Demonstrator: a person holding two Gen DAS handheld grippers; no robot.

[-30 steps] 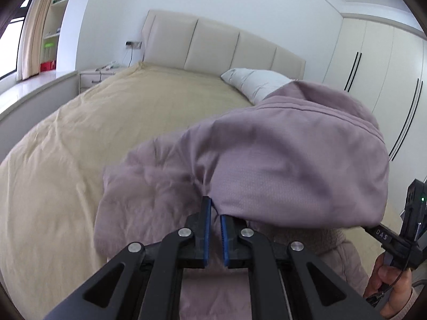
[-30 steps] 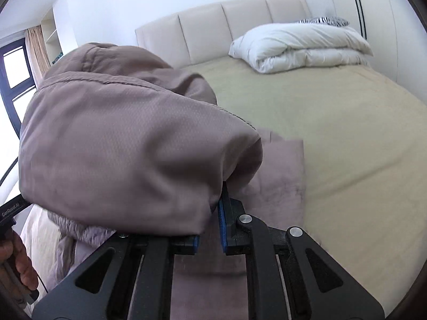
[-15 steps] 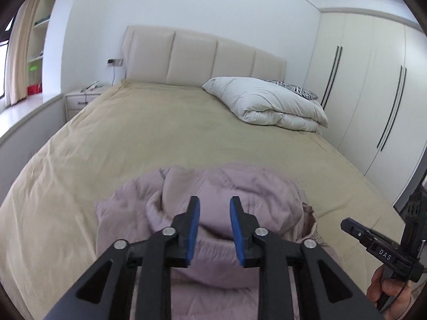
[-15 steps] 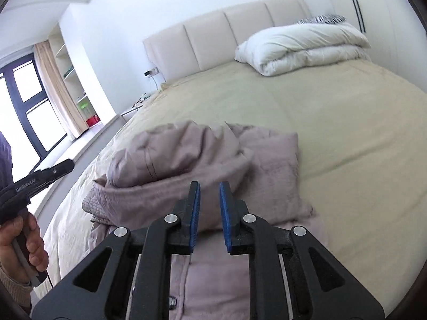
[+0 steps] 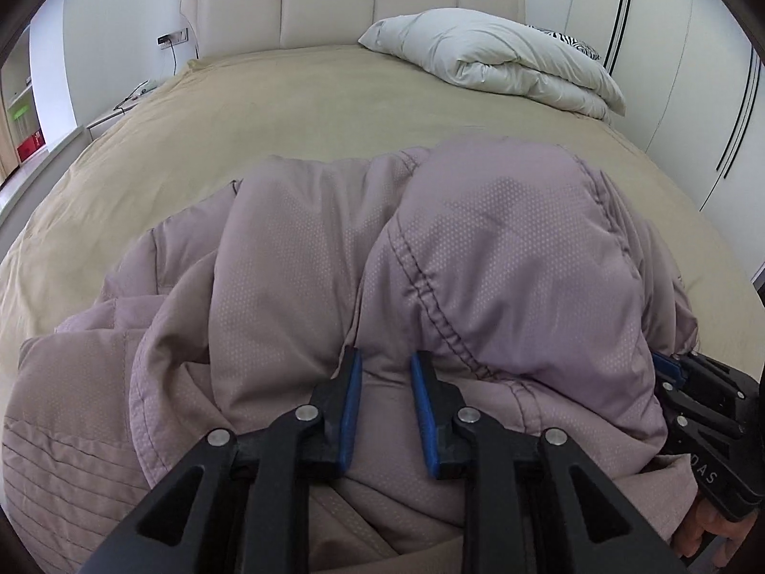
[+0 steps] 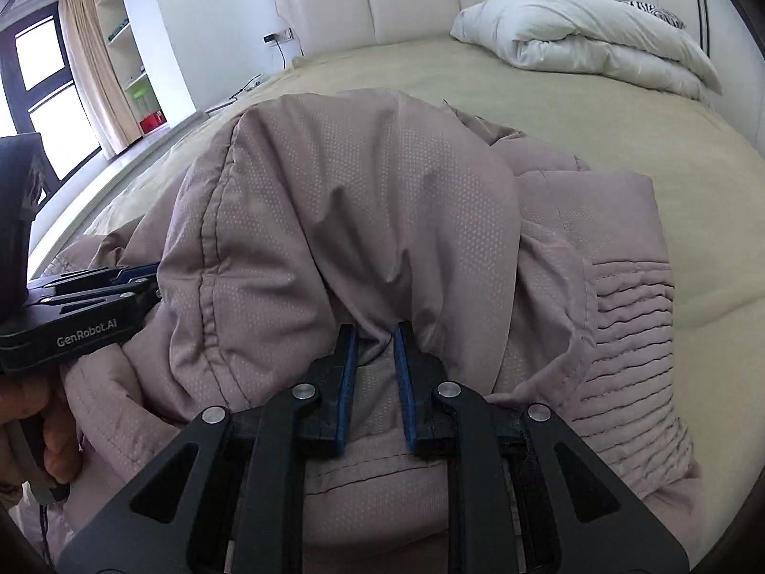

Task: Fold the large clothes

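- Bed [image 5: 296, 110], tan-covered, carries the whole scene; a folded white duvet [image 5: 502, 57] lies near the headboard, well apart from the work.
- Jacket [image 5: 478, 248], mauve and padded, lies heaped at the near end of the bed, right against both grippers. A second ago it hung lifted in both grips; half a second ago it lay dropped in a low pile with the tools drawn back; now its bulging fold fills both views, so the tools have closed in again for a fresh hold, I judge.
- Its long axis cannot be told for sure from this bunching; the ribbed band [image 6: 631, 315] shows on the right side and the stitched bulge rises toward the headboard, so it seems to run crosswise.
- Left gripper [image 5: 382, 358] stands partly open, fingers touching the underside of the fold, nothing clamped.
- Right gripper [image 6: 374, 332] is slightly narrower, a pucker of fabric between its fingers, not yet pinched.
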